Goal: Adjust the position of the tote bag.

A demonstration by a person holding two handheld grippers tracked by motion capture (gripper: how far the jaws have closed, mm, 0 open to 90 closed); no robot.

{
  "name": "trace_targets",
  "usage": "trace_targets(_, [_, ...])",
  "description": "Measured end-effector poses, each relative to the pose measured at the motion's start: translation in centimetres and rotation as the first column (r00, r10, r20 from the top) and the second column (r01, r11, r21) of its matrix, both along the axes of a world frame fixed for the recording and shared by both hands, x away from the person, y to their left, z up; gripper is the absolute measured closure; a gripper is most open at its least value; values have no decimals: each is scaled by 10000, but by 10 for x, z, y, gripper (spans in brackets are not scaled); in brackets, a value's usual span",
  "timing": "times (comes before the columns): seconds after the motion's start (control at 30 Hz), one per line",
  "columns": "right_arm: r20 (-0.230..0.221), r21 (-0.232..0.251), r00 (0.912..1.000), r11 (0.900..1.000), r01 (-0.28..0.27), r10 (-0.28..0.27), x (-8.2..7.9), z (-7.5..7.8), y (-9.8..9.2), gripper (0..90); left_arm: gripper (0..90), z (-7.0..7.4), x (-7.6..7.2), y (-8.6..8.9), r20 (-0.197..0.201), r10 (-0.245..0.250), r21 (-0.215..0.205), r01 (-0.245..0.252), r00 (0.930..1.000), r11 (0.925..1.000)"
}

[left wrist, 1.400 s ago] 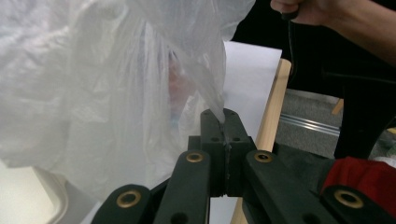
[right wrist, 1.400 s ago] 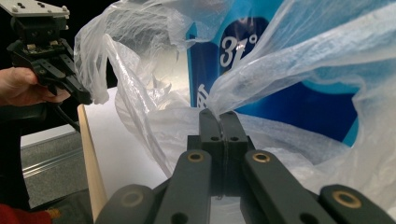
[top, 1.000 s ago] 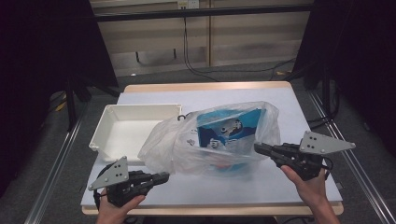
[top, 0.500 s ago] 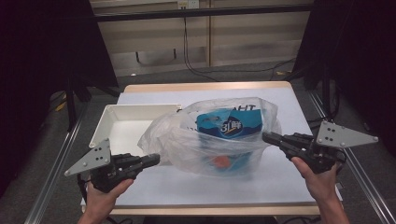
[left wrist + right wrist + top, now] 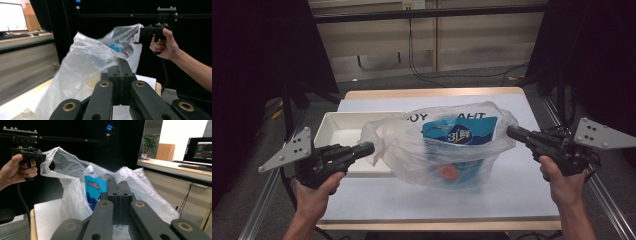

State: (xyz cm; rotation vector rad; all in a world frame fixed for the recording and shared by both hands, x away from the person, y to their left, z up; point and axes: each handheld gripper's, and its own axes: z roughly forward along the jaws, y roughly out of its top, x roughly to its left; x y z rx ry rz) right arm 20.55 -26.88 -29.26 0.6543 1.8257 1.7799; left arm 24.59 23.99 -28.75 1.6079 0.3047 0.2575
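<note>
A clear plastic bag (image 5: 407,145) hangs stretched between my two grippers above the white table (image 5: 512,195). Inside it stand a blue package (image 5: 459,132) and a small orange item (image 5: 447,172). My left gripper (image 5: 368,148) is shut on the bag's left edge, and my right gripper (image 5: 511,132) is shut on its right edge. In the left gripper view the closed jaws (image 5: 121,61) pinch the film of the bag (image 5: 82,65), with the right gripper (image 5: 147,31) beyond. In the right gripper view the closed jaws (image 5: 116,181) pinch the bag (image 5: 145,187); the blue package (image 5: 93,187) shows through it.
A white tray (image 5: 328,131) lies on the table's left side, partly behind the bag. Metal rails run along both table sides. Dark curtains hang left and right, and cables lie on the floor behind the table.
Both hands have risen and drawn apart, the left one leftward and the right one rightward. The bag has lifted and stretched wider, and the blue package stands more upright inside.
</note>
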Motion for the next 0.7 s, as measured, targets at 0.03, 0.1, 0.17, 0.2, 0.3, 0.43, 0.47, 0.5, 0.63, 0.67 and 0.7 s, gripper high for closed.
trace_targets(0.03, [20,35,10000,10000,28,-28,0,2,-2,900,900,4,3,1,47,20,24,-20,10000,10000])
trace_targets(0.1, [92,-12,9998,9999,165,-164,3,6,-5,900,900,9,9,1,111,176,-43,-176,9998,9998])
trace_targets(0.17, [100,-164,9994,9994,321,-319,5,12,-9,900,900,13,16,3,151,279,-27,-279,9995,9996])
trace_targets(0.2, [101,-183,9993,9992,368,-366,7,16,-11,900,900,14,18,4,118,314,-27,-314,9994,9995])
trace_targets(0.3, [172,-144,9984,9985,536,-534,9,22,-16,900,900,17,26,6,191,337,-125,-335,9993,9994])
trace_targets(0.43, [326,-56,9967,9972,742,-740,11,32,-22,900,900,27,31,8,295,540,-139,-536,9981,9985])
trace_targets(0.47, [358,-9,9961,9968,804,-804,12,34,-24,900,900,31,32,8,300,624,-82,-622,9976,9980])
trace_targets(0.5, [393,35,9950,9958,916,-916,12,37,-26,900,900,34,34,9,477,702,103,-708,9964,9974])
trace_targets(0.63, [536,217,9908,9921,1233,-1243,14,44,-33,900,900,48,42,16,548,941,-155,-934,9941,9955])
trace_targets(0.67, [575,283,9893,9908,1326,-1341,14,45,-34,900,900,50,44,17,601,985,-170,-977,9933,9951])
trace_targets(0.7, [545,340,9887,9898,1381,-1398,15,46,-35,900,900,53,47,18,617,1028,-206,-1017,9928,9946])
